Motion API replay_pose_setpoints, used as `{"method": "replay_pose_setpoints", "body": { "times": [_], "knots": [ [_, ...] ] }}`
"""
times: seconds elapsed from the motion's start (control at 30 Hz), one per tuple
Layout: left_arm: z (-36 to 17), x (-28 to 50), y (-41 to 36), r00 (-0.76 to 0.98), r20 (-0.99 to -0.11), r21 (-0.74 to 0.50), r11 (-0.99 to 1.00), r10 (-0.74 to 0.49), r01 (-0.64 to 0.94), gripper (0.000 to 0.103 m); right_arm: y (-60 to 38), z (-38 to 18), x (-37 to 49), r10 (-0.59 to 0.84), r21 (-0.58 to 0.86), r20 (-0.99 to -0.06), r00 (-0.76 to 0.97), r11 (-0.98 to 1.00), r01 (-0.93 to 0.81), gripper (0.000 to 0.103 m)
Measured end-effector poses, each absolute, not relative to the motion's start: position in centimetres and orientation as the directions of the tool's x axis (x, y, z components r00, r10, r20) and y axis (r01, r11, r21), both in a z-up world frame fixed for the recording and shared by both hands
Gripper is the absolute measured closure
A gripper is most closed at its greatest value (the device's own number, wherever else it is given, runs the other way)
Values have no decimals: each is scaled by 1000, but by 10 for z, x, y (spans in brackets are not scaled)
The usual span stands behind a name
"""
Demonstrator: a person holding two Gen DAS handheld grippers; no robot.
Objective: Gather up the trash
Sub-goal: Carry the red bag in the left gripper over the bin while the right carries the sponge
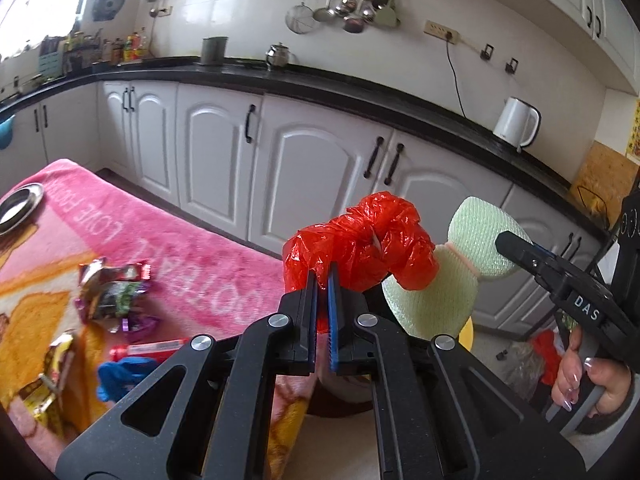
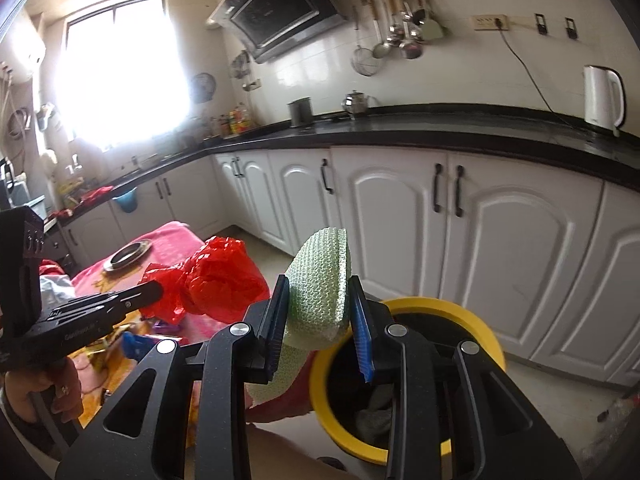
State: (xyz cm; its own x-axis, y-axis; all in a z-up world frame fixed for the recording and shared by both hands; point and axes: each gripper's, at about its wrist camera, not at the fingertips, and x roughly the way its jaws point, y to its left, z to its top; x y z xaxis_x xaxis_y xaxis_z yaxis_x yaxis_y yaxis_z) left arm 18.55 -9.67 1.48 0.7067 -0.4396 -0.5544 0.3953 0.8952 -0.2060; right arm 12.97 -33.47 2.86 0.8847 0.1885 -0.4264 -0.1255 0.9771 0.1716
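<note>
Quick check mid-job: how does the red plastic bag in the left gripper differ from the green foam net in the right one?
The red plastic bag is glossy, crinkled film bunched into a wad; the green foam net is matte, pale mesh, pinched at the middle and flaring at both ends. The left gripper has nearly closed on the bag, while the right gripper stays wider around the net. Both are held off the table, near the yellow-rimmed bin.

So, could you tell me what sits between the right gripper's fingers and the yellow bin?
The right gripper is clamped on green foam netting, which hangs over the yellow bin; nothing else intervenes, per the right wrist view.
</note>
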Motion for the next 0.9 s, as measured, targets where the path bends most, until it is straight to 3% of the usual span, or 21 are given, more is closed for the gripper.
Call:
{"method": "replay_pose_setpoints", "body": {
  "times": [0.57, 0.9],
  "knots": [
    [-38, 194, -169, 614, -651, -155, 870, -447, 469, 102, -403, -10, 142, -46, 111, -463, 885, 988, 110, 74],
    [-68, 197, -200, 565, -705, -115, 855, -429, 505, 102, -423, -36, 151, -96, 102, -507, 856, 980, 170, 74]
  ]
}}
